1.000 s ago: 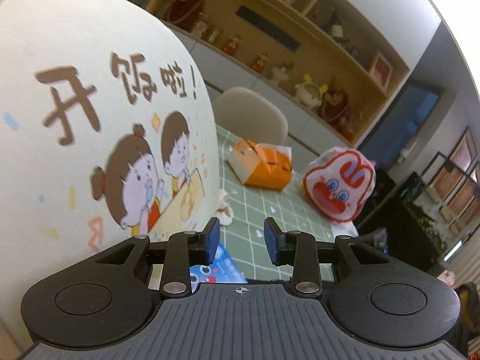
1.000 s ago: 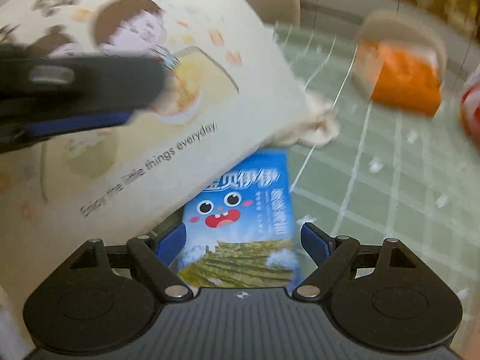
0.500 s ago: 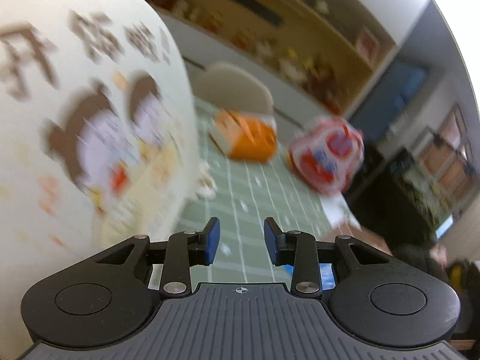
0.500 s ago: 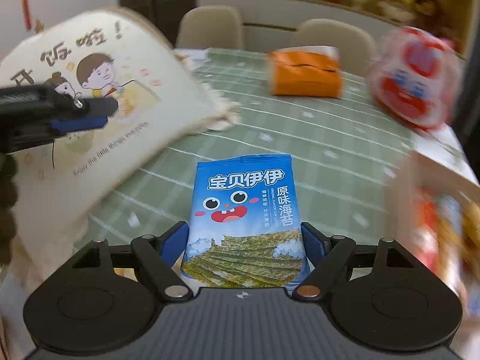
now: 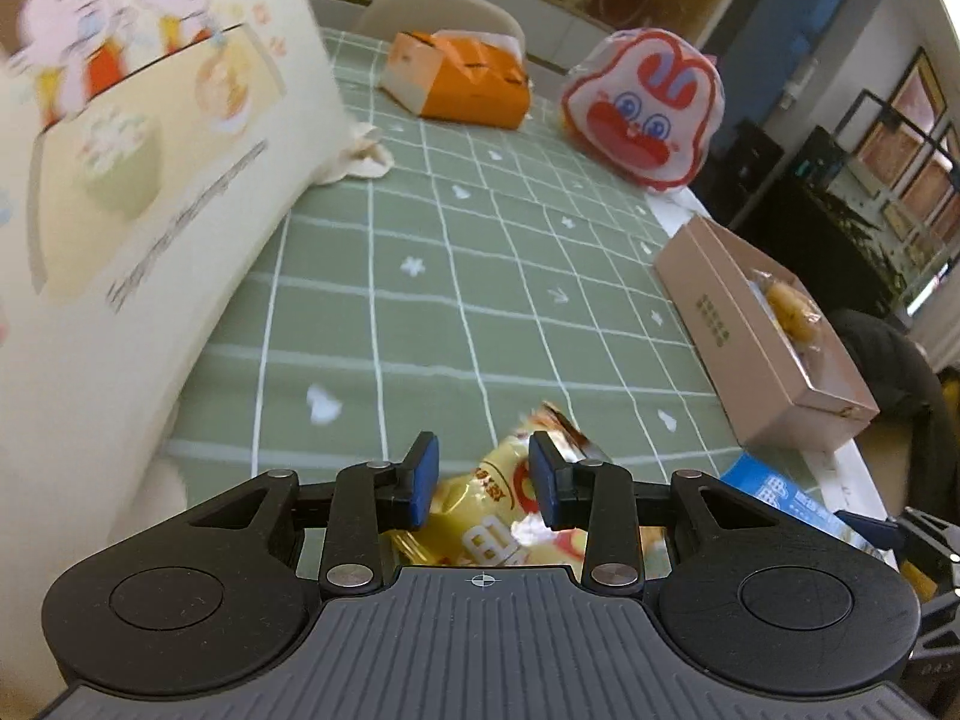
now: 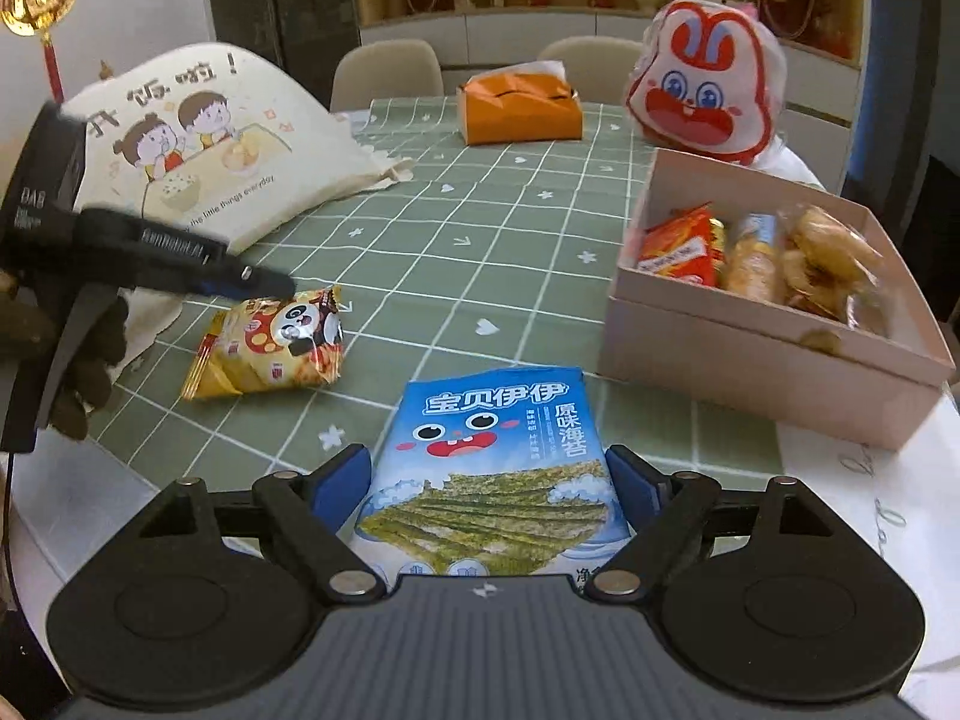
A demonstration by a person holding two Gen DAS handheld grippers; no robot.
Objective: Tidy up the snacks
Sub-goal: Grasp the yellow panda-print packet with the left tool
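Right now the right gripper (image 6: 489,489) has the blue seaweed packet (image 6: 492,468) squeezed between its blue pads, jaws set wide on the packet's two edges; they have just eased out a touch, yet the pack sits firmly between them. White Chinese characters run across the packet's top, a cartoon face with a red mouth grins below, and green seaweed strips fill the lower half. It hangs above the near edge of the green checked tablecloth (image 6: 480,228), just beside the pink box (image 6: 762,354).

Over on the left, the left gripper (image 5: 480,483) hovers above the yellow panda snack bag (image 6: 270,339), its jaws only a small gap apart and closed on nothing; the bag lies flat on the cloth beneath the tips. From the right wrist view, a gloved hand (image 6: 72,348) carries that gripper.

Moving outward, the pink box holds a red-orange packet (image 6: 681,246) and clear-wrapped pastries (image 6: 822,258); small print on its side is too fine to read. Further back sits an orange tissue box (image 6: 519,111) and a white rabbit-face bag (image 6: 705,84) in red and blue. At far left, a cream tote bag (image 6: 222,144) shows two cartoon children, Chinese characters, and a line ending "little things everyday".
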